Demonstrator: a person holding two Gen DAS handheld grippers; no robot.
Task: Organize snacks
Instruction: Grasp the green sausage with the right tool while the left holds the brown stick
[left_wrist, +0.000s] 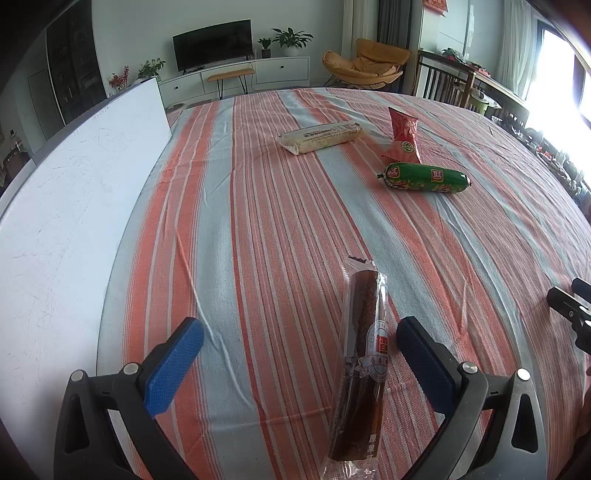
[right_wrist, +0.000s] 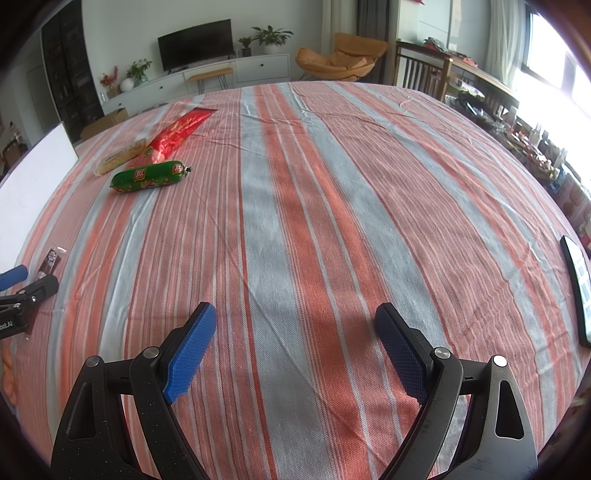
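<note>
Snacks: brown bar (left_wrist: 364, 365) lies between wide-spread left jaws; green sausage (left_wrist: 424, 178) beyond; right jaws gape empty.

Left wrist view: low over the striped tablecloth (left_wrist: 258, 221) near the table's front edge, facing the far edge and the TV (left_wrist: 213, 42); white board (left_wrist: 74, 206) along the left edge. Right wrist view: equally low, further right, same heading over the tablecloth (right_wrist: 295, 221), TV (right_wrist: 195, 42) ahead. Shared: green sausage (left_wrist: 424, 178) (right_wrist: 149, 176), red snack packet (left_wrist: 403, 134) (right_wrist: 177, 131), pale wrapped bar (left_wrist: 320, 137) (right_wrist: 120, 157), far room wall.
</note>
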